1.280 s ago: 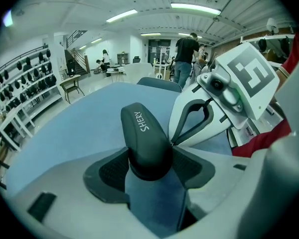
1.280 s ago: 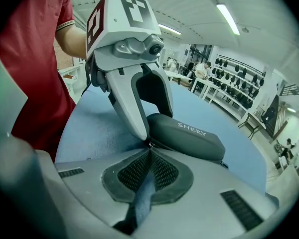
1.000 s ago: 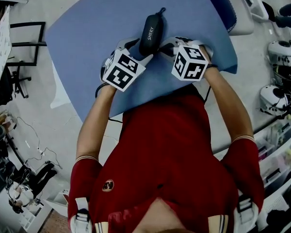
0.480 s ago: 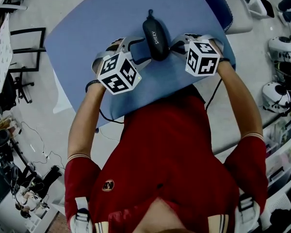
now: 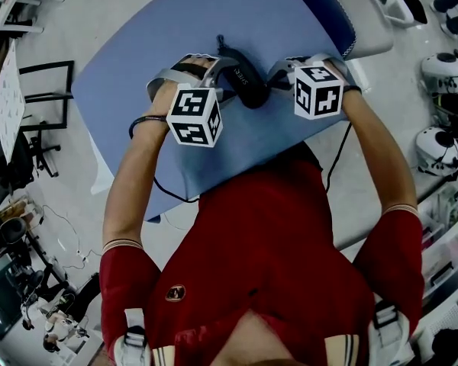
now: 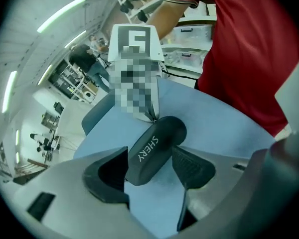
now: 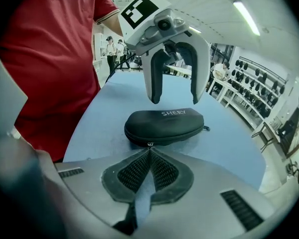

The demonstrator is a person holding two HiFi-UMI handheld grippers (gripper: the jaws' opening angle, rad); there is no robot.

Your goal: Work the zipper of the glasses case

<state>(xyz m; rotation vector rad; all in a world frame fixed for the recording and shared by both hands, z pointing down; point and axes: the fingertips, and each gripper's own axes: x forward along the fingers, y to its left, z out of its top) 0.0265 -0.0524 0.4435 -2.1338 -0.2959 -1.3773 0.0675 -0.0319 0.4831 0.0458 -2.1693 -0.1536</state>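
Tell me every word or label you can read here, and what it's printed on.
"SHERY": white print on the lid of the black glasses case.
Badge on the red shirt: too small to read.
Marker cubes: black-and-white patterns only, no words.

The one legible print is "SHERY", in white capitals on the lid of the black oval zip-up glasses case [image 6: 157, 146]. The left gripper view shows it running lengthwise along the lid, and the right gripper view shows it near the lid's top. The round emblem [image 5: 175, 292] on the red shirt is too small to read.
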